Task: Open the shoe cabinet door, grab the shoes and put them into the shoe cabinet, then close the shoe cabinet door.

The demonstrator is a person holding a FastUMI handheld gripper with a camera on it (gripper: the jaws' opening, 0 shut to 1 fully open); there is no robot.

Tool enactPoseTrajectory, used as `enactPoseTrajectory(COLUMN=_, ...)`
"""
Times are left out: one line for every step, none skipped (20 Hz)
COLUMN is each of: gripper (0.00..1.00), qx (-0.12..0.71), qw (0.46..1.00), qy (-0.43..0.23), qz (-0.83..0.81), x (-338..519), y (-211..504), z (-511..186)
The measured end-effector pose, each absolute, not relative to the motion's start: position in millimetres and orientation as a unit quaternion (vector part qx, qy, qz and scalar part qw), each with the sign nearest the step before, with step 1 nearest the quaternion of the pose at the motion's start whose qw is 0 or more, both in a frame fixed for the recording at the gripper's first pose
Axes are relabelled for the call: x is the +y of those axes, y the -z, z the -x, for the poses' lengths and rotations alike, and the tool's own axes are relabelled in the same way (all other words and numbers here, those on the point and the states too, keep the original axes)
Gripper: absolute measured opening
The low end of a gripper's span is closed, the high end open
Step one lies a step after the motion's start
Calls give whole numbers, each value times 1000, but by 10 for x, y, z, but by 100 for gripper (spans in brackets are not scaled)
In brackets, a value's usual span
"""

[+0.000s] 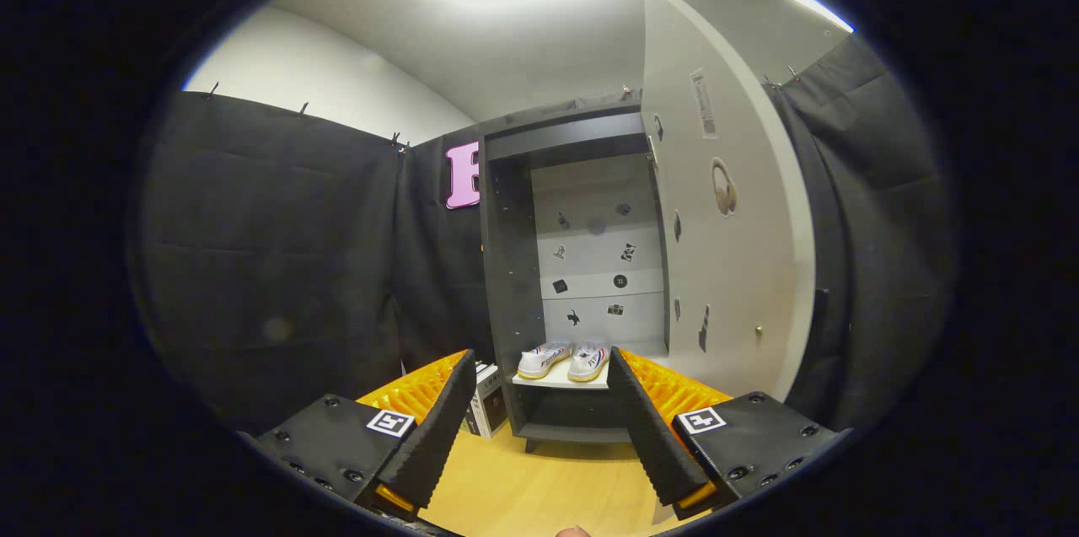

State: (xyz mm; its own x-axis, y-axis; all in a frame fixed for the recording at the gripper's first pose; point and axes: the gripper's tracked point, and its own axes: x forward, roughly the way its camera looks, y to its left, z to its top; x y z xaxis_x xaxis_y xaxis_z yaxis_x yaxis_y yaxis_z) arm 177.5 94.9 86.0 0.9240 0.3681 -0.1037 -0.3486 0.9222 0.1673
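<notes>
A tall dark shoe cabinet (510,267) stands ahead of me against the booth wall. Its pale door (721,208) is swung wide open to the right. A pair of white shoes (565,360) sits side by side on the white lower shelf (560,381) inside the cabinet, beyond my fingers. My gripper (539,427) is open, its fingers spread wide with nothing between them, well back from the cabinet.
A small box (486,402) stands on the wooden floor (539,486) beside the cabinet's left foot. Black cloth walls close in on the left and right. The open door juts out toward me on the right.
</notes>
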Motion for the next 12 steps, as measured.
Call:
enactPoseTrajectory(gripper=97, qx=69, qw=977, qy=-186, qz=-78, x=874, y=-884, z=-1706)
enactPoseTrajectory(gripper=97, qx=70, qw=976, qy=-189, qz=-83, x=788, y=-890, z=-1665)
enactPoseTrajectory(gripper=97, qx=69, qw=976, qy=-191, qz=-84, x=706, y=-918, z=-1620)
enactPoseTrajectory(gripper=97, qx=67, qw=975, qy=-193, qz=-82, x=599, y=-946, z=-1595)
enactPoseTrajectory(gripper=97, qx=65, qw=975, qy=-196, qz=-80, x=501, y=-975, z=-1547)
enactPoseTrajectory(gripper=97, qx=64, qw=974, qy=-202, qz=-80, x=414, y=-1014, z=-1487)
enactPoseTrajectory(gripper=97, qx=62, qw=972, qy=-209, qz=-82, x=331, y=-1058, z=-1449)
enactPoseTrajectory(gripper=97, qx=62, qw=971, qy=-213, qz=-85, x=247, y=-1069, z=-1432)
enactPoseTrajectory(gripper=97, qx=63, qw=971, qy=-215, qz=-85, x=148, y=-1082, z=-1419)
enactPoseTrajectory(gripper=97, qx=64, qw=971, qy=-214, qz=-85, x=22, y=-1093, z=-1438)
enactPoseTrajectory(gripper=97, qx=64, qw=971, qy=-213, qz=-85, x=-82, y=-1093, z=-1457)
enactPoseTrajectory(gripper=97, qx=65, qw=971, qy=-213, qz=-86, x=-187, y=-1094, z=-1466)
